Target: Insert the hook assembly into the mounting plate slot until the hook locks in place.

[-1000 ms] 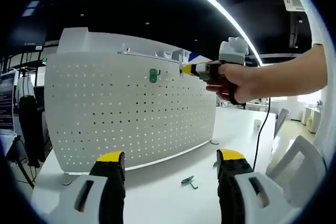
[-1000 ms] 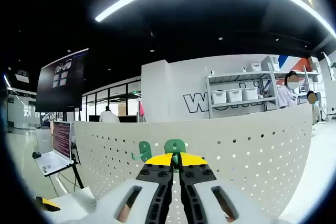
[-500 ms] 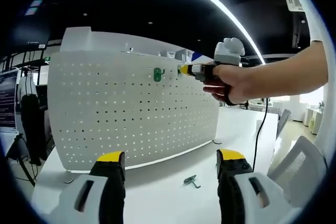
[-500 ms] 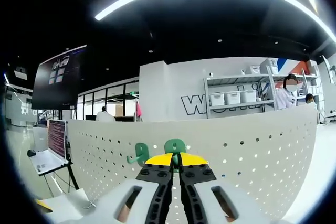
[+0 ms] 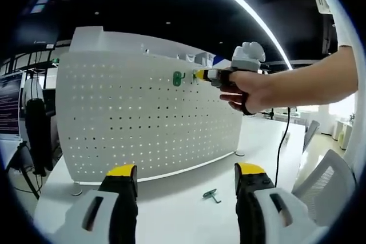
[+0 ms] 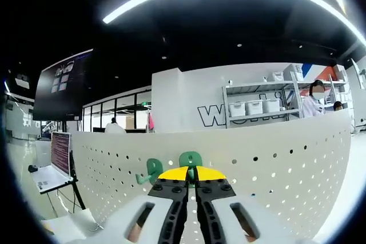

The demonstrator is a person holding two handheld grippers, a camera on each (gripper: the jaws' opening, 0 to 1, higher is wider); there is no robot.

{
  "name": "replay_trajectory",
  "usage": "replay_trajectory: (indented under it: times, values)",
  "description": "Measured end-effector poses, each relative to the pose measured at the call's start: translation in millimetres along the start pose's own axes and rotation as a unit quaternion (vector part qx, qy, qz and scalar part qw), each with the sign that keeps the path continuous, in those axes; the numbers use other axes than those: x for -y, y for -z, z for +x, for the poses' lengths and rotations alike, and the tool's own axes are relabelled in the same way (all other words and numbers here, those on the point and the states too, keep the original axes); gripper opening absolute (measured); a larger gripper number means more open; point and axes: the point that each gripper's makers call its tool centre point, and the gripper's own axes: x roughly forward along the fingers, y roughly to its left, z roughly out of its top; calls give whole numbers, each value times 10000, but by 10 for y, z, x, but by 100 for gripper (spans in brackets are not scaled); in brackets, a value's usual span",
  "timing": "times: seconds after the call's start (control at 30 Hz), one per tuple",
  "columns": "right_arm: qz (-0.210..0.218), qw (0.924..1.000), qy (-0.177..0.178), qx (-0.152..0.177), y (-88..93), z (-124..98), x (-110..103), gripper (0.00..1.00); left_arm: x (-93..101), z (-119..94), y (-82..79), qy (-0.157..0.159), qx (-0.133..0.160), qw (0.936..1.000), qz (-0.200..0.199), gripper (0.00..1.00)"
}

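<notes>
Near the top of the white board with holes, the right claw pinches a green hook tight against it. Another green hook hangs just beside it. The left claw is open wide above the white counter, where a small green hook piece lies.

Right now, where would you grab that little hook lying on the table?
Grab the hook on the table by its straight shank, coming down from above, jaws across it. It lies flat and thin on the table, so a side approach would probably just push it. The left gripper is open above it.
</notes>
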Motion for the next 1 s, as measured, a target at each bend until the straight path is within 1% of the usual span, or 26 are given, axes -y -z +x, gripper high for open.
replay_trajectory:
  times: [0.27,0.53,0.73,1.0]
  values:
    - [98,9999,34,-62,51,41,18,1,-15,-3,-1,-18,0,10000,-28,71]
    - [157,9998,57,-112,102,75,-19,1,-41,-7,24,-47,-32,10000,-50,70]
    - [271,9992,252,-154,112,85,-4,1,-26,-6,29,-33,-53,10000,-26,70]
    - [440,9965,686,-211,121,96,-4,2,-35,-16,11,-58,-19,9999,-89,70]
